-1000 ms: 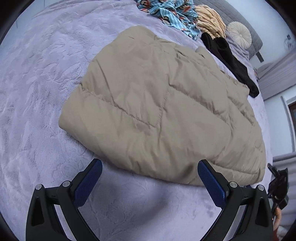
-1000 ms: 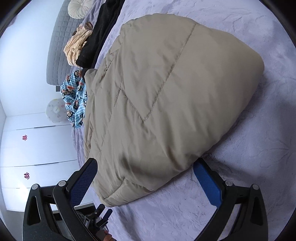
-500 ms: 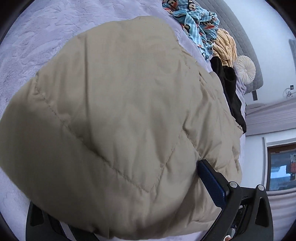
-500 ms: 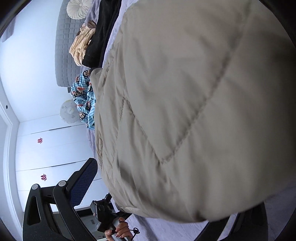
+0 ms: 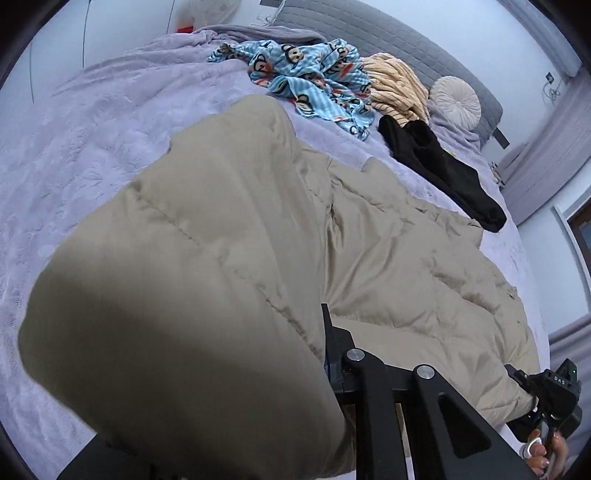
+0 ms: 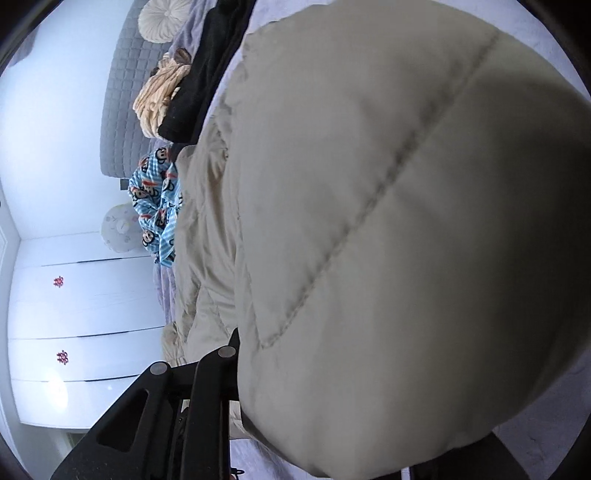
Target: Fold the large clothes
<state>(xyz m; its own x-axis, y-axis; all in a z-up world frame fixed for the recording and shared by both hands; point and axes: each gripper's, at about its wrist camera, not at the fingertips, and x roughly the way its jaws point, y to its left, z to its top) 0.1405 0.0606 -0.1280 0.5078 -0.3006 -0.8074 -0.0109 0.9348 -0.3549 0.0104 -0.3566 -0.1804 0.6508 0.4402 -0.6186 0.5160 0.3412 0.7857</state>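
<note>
A beige quilted puffer jacket (image 5: 229, 236) lies on the lilac bedspread (image 5: 74, 122). My left gripper (image 5: 317, 365) is shut on the jacket's near edge, and the puffed fabric bulges over and hides its left finger. In the right wrist view the same jacket (image 6: 388, 221) fills most of the frame. My right gripper (image 6: 240, 373) is shut on its near edge too, with the right finger buried under the fabric. The right gripper also shows in the left wrist view (image 5: 546, 398), at the jacket's right end.
A blue monkey-print garment (image 5: 314, 81), a cream striped garment (image 5: 399, 92) and a black garment (image 5: 436, 166) lie near the grey headboard (image 5: 388, 33). A round cushion (image 5: 454, 99) rests there. White wardrobe doors (image 6: 74, 314) stand beside the bed.
Both grippers moved in onto the jacket's near edge and closed on it. The edge has risen, so the fabric now bulges over the fingers.
</note>
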